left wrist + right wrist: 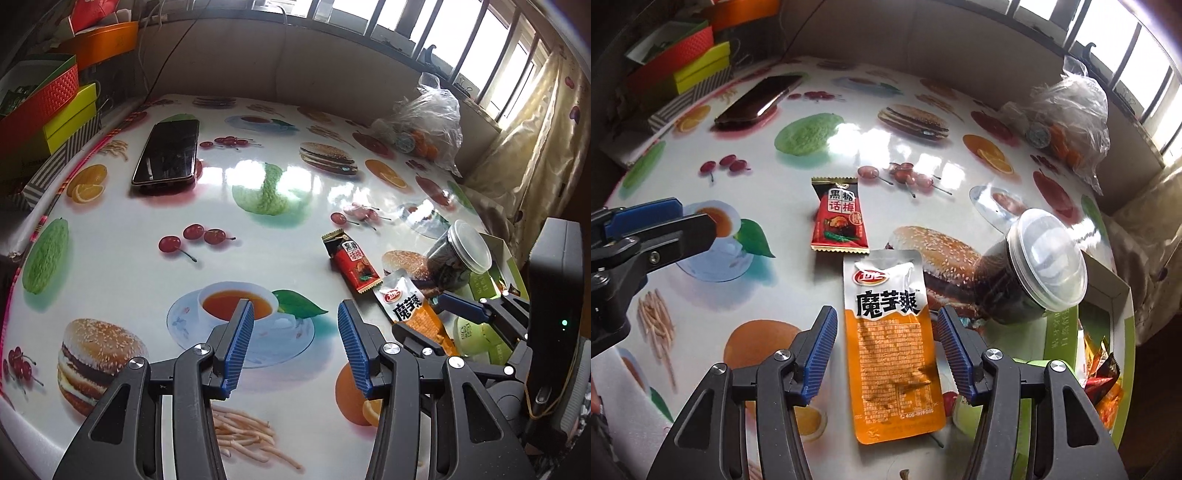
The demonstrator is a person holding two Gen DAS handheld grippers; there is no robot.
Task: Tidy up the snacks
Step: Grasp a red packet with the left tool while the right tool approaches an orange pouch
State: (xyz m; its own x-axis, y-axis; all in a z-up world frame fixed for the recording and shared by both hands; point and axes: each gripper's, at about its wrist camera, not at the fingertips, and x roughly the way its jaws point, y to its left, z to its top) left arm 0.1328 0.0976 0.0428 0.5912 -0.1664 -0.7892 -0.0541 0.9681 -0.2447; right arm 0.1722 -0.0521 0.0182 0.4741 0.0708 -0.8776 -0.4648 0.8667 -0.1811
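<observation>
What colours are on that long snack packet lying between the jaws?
The snack packet is silver-white at its top and orange below, with bold black characters. The right wrist view shows it best.

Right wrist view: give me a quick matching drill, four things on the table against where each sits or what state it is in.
Things:
1. orange-and-white pouch
2. red candy packet
3. phone
4. clear-lidded jar

States:
a. far left, near the stacked boxes
b. tilted against the green box
c. flat between the open right gripper's fingers, untouched
d. just beyond the pouch's top edge

Pairs: 1-c, 2-d, 3-a, 4-b
</observation>
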